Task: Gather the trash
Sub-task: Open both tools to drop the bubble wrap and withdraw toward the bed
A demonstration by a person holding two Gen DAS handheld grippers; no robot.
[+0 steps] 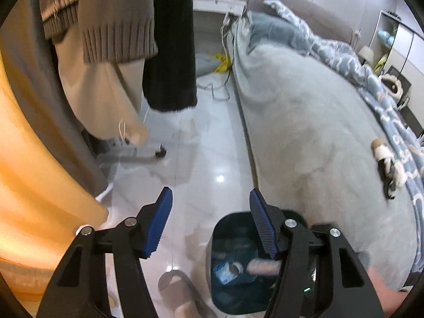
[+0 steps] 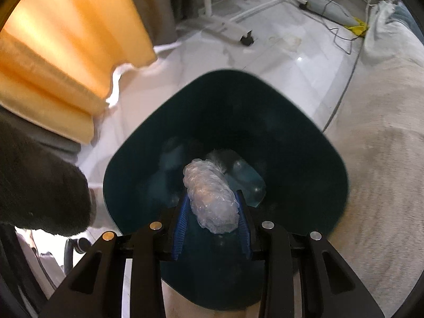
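Observation:
A dark teal trash bin stands on the white tiled floor beside the bed. My right gripper hangs over its mouth, pointing down, shut on a crumpled wad of clear plastic wrap. More clear plastic lies at the bin's bottom. In the left wrist view the same bin sits low, with blue packaging and a pale roll inside. My left gripper is above the floor to the bin's left, open, nothing between its blue pads.
A bed with a grey blanket and blue patterned duvet fills the right. An orange curtain hangs at left. Clothes hang over a wheeled rack base. A grey slipper lies by the bin. Cables and yellow scrap lie far off.

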